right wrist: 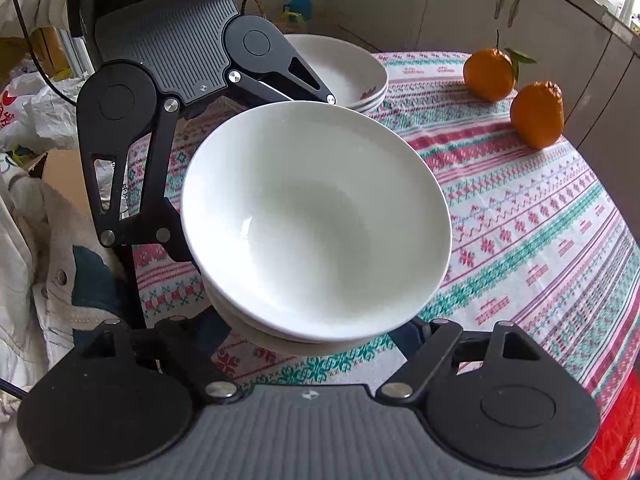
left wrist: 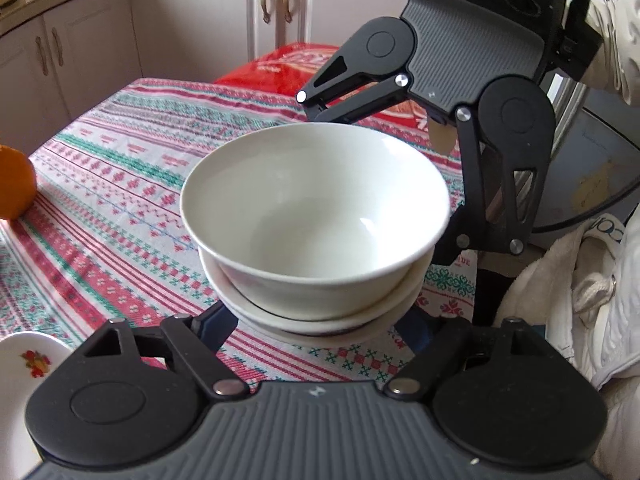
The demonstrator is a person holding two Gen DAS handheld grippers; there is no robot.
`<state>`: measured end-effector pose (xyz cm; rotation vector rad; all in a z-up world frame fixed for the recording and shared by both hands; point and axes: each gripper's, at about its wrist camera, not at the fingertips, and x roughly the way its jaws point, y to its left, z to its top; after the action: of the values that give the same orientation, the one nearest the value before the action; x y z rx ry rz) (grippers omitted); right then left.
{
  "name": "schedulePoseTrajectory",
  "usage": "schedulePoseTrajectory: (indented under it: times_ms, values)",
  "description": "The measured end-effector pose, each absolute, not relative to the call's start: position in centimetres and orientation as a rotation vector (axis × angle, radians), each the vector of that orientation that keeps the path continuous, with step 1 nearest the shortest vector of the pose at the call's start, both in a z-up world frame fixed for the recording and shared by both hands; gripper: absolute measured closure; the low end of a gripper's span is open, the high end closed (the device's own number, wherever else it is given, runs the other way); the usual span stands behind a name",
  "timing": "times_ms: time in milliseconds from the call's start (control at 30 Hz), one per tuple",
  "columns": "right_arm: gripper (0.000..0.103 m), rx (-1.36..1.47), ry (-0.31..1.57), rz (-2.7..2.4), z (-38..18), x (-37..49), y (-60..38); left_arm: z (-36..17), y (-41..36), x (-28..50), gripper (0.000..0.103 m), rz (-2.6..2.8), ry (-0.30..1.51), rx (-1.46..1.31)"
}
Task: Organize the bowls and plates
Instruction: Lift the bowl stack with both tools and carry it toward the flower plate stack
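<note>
A stack of plain white bowls (left wrist: pixel 316 216) (right wrist: pixel 316 216), one nested in another, stands near the patterned table's near edge. My left gripper (left wrist: pixel 316 322) reaches in low, a finger (left wrist: pixel 214 322) on each side of the lower bowl. The tips are hidden under the rim. From the opposite side my right gripper (right wrist: pixel 310 336) does the same, its finger (right wrist: pixel 404 338) tucked beneath the stack. Each gripper also shows in the other's view: the right gripper (left wrist: pixel 384 184) and the left gripper (right wrist: pixel 256 176) straddle the stack. Both look shut on it.
Two oranges (right wrist: pixel 490 76) (right wrist: pixel 538 120) lie at the table's far side. A stack of flower-patterned bowls (right wrist: pixel 352 68) sits behind the left gripper; one such rim (left wrist: pixel 24 360) shows at lower left. A red bag (left wrist: pixel 280 68), cabinets and a white sleeve (left wrist: pixel 600 280) surround the table.
</note>
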<state>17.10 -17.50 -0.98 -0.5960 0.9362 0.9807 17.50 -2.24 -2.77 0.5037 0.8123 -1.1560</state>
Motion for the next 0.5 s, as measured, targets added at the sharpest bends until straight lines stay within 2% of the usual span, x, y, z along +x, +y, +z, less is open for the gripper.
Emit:
schedulePoseTrajectory:
  times_ms: [500]
  values:
    - [0.017, -0.73, 0.784, 1.072, 2.9, 20.6, -9.4, 1.4, 5.6, 19.0, 0.019, -0.967, 0.738, 0.492]
